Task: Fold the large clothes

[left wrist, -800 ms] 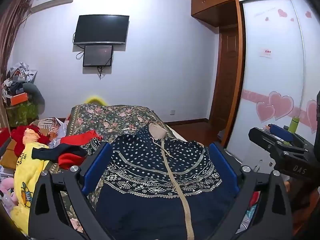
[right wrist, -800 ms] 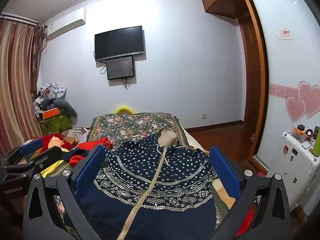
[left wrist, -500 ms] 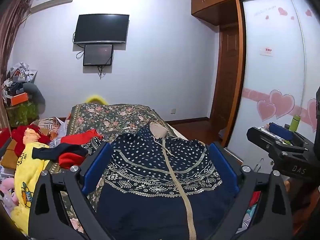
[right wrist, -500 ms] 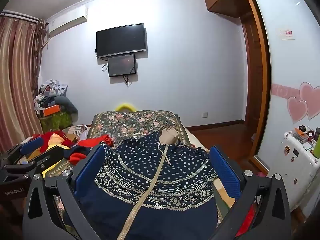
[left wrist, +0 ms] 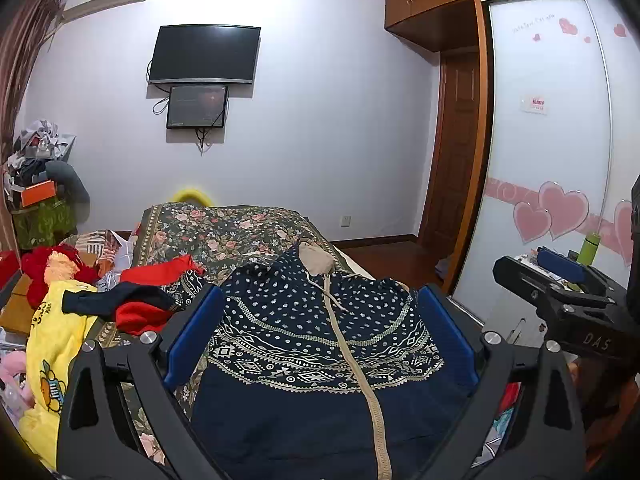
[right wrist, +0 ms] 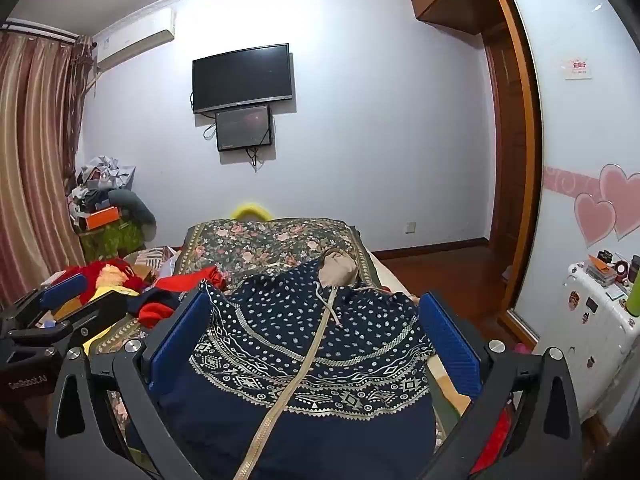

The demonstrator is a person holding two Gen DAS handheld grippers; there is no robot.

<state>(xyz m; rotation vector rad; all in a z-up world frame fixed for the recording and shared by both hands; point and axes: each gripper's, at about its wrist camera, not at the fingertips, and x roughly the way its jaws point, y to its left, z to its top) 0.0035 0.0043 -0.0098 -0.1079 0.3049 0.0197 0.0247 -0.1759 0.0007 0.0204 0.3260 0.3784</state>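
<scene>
A navy zip-up hooded jacket [left wrist: 320, 340] with white dots, patterned bands and a beige zip lies spread on the bed, hood end far; it also shows in the right wrist view [right wrist: 316, 356]. My left gripper [left wrist: 320, 332] is open and empty above the jacket, its blue pads [left wrist: 192, 332] wide apart. My right gripper [right wrist: 316, 340] is open and empty above it too. Each gripper shows in the other's view: the right one [left wrist: 560, 280] at the right edge, the left one [right wrist: 60, 304] at the left edge.
The bed has a dark floral cover [left wrist: 224, 232]. A pile of red, navy and yellow clothes [left wrist: 100, 304] lies at the bed's left. A white cabinet [right wrist: 596, 320] with bottles stands right, beside a sliding wardrobe [left wrist: 548, 160]. A cluttered stand [right wrist: 104, 216] sits by the curtain.
Both grippers have shifted slightly; the view tilts a little. The jacket lies as before and both grippers stay open.
</scene>
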